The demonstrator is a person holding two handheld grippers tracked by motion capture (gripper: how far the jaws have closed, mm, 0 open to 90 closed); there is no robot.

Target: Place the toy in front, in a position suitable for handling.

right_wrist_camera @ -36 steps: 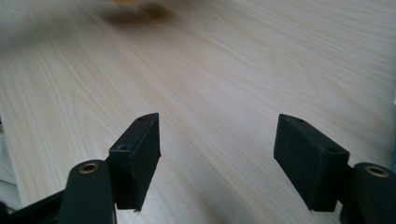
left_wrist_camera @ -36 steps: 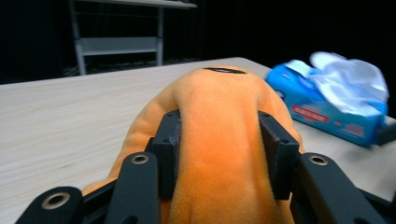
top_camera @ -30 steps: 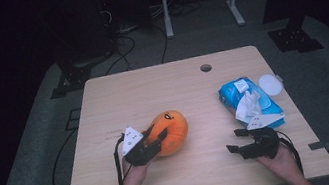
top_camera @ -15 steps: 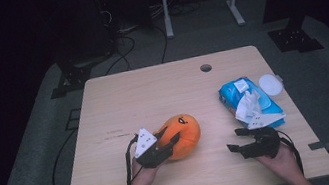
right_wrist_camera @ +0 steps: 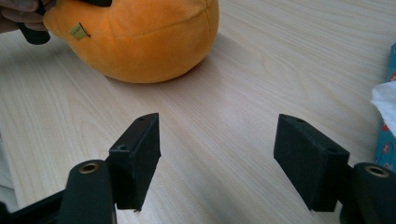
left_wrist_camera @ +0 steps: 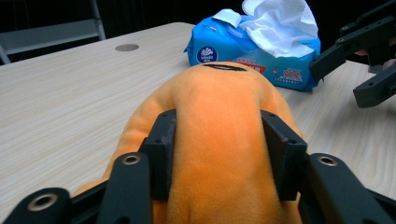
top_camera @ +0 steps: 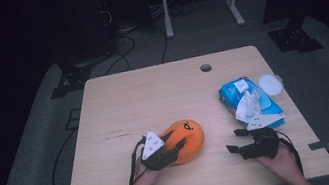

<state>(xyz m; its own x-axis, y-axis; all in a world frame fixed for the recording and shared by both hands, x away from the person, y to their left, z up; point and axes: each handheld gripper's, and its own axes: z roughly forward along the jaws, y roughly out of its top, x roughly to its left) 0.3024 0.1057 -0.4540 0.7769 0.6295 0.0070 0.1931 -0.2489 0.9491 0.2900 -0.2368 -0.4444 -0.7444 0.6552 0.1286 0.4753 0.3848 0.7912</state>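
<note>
Orange plush toy [top_camera: 187, 140] rests on table [top_camera: 153, 99], near front edge, left of centre. Left gripper [top_camera: 174, 147] clasps plush from person's side – pads pressing its sides in left gripper view, jaws just been opening with plush between them. Right gripper [top_camera: 234, 140] well apart to right, jaws spread wide, nothing between – just beside blue wipes pack [top_camera: 250, 101].

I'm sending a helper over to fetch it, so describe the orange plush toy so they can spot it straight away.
On the wooden table, look near the front edge, left of the blue wipes pack. The orange plush toy sits between the left gripper jaws: the one round, soft, bright orange thing there.
</note>
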